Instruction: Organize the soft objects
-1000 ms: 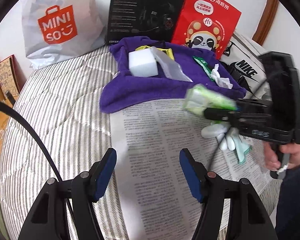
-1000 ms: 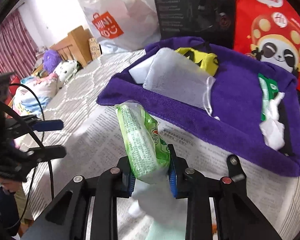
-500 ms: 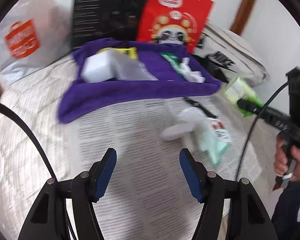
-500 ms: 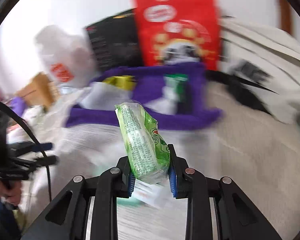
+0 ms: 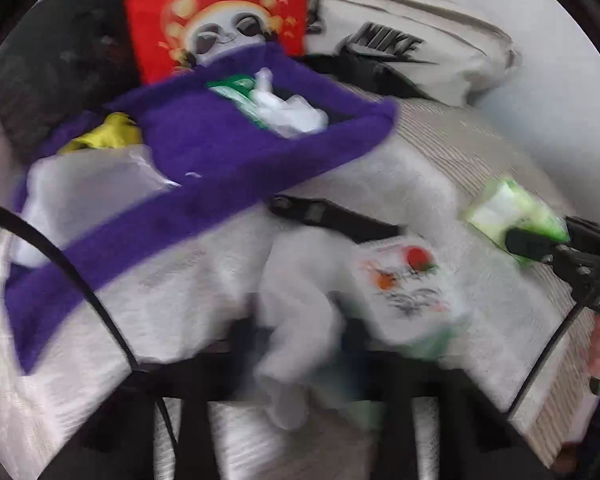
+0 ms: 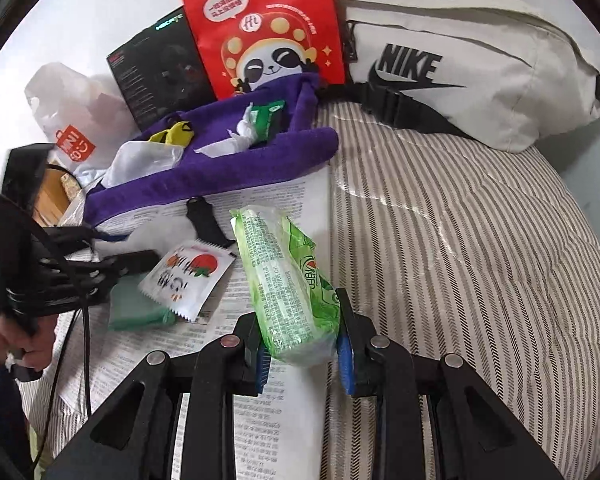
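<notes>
My right gripper (image 6: 302,356) is shut on a green tissue pack (image 6: 288,284) and holds it above the newspaper's right edge; the pack also shows in the left wrist view (image 5: 512,212). My left gripper (image 5: 296,356) is low over a white glove (image 5: 296,320) and a white strawberry sachet (image 5: 404,280); heavy blur hides its jaws. In the right wrist view it (image 6: 112,268) reaches in from the left beside the sachet (image 6: 188,276) and a green cloth (image 6: 136,312). The purple towel (image 6: 228,172) holds tissues, a green packet, a yellow item and a clear bag.
A red panda bag (image 6: 264,28), a black box (image 6: 160,68) and a Miniso bag (image 6: 72,120) stand behind the towel. A beige Nike bag (image 6: 472,64) lies at the back right with its black strap (image 6: 208,224) across the newspaper (image 6: 260,412). Striped bedding (image 6: 460,260) spreads right.
My left gripper has swung right and dropped close over the glove and sachet. My right gripper has carried the tissue pack away from the towel toward the right edge of the newspaper.
</notes>
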`<state>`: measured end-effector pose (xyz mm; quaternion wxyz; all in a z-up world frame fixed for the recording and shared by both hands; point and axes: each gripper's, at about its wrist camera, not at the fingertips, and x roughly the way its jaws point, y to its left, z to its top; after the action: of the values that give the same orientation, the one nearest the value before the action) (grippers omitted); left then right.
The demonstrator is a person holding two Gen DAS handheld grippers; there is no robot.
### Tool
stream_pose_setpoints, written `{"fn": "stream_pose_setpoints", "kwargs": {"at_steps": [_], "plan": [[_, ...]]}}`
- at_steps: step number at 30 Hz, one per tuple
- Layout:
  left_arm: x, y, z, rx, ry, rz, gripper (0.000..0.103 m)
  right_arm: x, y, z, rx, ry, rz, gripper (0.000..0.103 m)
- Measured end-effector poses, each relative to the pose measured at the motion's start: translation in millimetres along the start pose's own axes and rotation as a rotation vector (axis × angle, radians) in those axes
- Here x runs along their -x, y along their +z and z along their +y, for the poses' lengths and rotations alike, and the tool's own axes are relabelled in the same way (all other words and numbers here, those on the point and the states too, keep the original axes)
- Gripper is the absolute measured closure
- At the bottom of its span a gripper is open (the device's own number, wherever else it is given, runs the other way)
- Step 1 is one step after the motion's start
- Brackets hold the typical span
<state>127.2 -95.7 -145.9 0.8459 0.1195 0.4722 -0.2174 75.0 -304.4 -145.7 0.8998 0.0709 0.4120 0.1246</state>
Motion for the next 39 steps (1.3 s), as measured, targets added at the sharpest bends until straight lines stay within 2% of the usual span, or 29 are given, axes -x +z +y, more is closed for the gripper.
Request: {"fn": "stream_pose_setpoints", "kwargs": {"at_steps": [1,2,5,6,9,11,13,17,21,26,30,32,36,39], "plan": [[2.3,-0.6,2.3,0.019,-0.049,-0.021,0.089,0.8,0.4,2.2,0.007,0.002,-0.003,0.076],[6.9,-1.7,6.1,0.041,-0.053,-0.035,0.089,1.9,1.1,5.0,0.013,0.006,-0.011,0.076],[22.4,-11.3,18.8,0.056,0.055,-0.061,0.089,-0.4,5.8,14.2,0.023,0.026,-0.019,0.076],[27.7,-15.3,25.0,0.073,0.070,-0.068,0.089,-3.3,7.3,17.1,0.026,0.025,-0.017,0.076],[44.1,-34.2,55.3,0.159,0.113,-0.072,0.089,-17.4,10.9,27.6,0.034,0.027,0.001,0.076],[54.1,-52.5,77.4,0.216,0.182,-0.066,0.089,-29.5,12.5,35.3,0.047,0.025,0.018,0.076],[59.6,-69.0,94.2,0.278,0.218,-0.072,0.089,-39.0,14.0,42.7,0.064,-0.005,0.022,0.076],[55.8,-87.5,110.3,0.362,0.213,-0.074,0.086,-47.6,13.7,47.2,0.073,-0.039,0.006,0.076],[49.4,-88.3,104.7,0.371,0.254,-0.106,0.086,-50.2,12.7,51.8,0.105,-0.067,0.000,0.074],[50.3,-95.9,100.6,0.387,0.278,-0.166,0.084,-51.5,13.5,49.9,0.109,-0.059,0.004,0.070],[49.9,-96.6,107.9,0.418,0.243,-0.172,0.083,-54.4,12.7,58.9,0.160,-0.093,0.011,0.063],[50.3,-97.5,108.6,0.421,0.239,-0.173,0.083,-55.5,12.6,62.6,0.177,-0.112,0.012,0.063],[50.5,-98.1,109.8,0.422,0.237,-0.174,0.083,-54.5,12.7,54.3,0.139,-0.059,0.010,0.060],[51.1,-99.8,113.3,0.438,0.214,-0.179,0.082,-55.0,11.8,55.4,0.141,-0.061,0.010,0.060]]}}
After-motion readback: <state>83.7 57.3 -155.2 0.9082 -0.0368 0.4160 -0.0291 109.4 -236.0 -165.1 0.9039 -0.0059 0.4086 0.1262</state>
